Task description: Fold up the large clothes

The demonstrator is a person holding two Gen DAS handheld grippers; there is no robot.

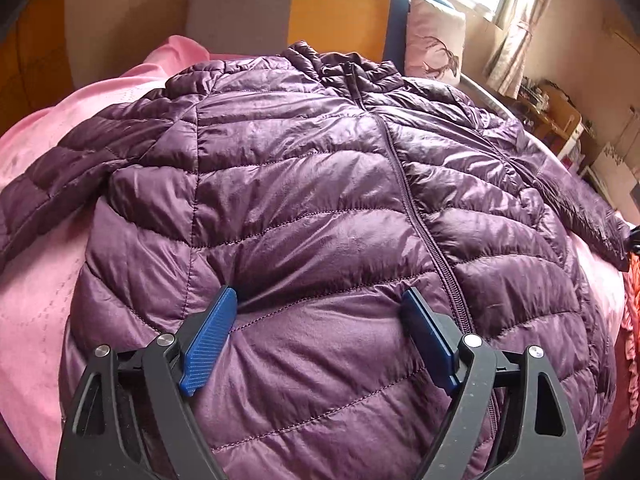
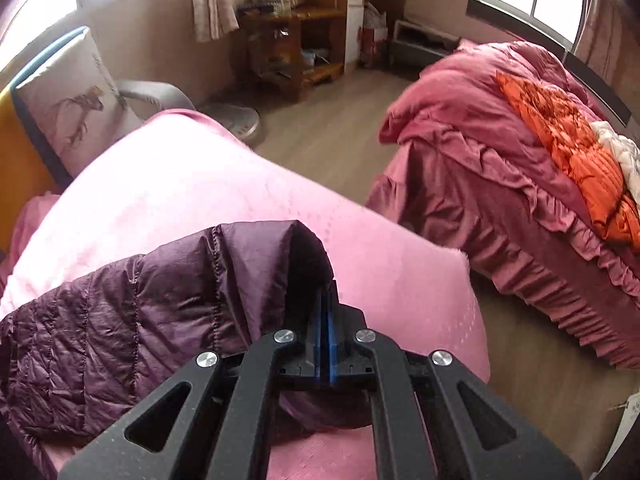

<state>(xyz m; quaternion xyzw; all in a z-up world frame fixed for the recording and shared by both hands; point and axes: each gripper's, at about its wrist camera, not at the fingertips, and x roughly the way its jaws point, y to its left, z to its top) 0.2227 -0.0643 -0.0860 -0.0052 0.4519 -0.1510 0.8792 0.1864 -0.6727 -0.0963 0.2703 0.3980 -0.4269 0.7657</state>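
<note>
A pink bedspread (image 1: 36, 320) carries a purple puffer jacket (image 1: 304, 184), zipped and front up. The left gripper (image 1: 320, 308) presses spread-wide onto its lower front. The right gripper (image 2: 326, 312) is clamped on the sleeve cuff (image 2: 280, 256).

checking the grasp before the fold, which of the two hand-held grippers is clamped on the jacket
The right hand-held gripper: its blue fingers are shut on the cuff of the purple jacket's sleeve. The left hand-held gripper is spread open, pressing on the jacket front.
</note>
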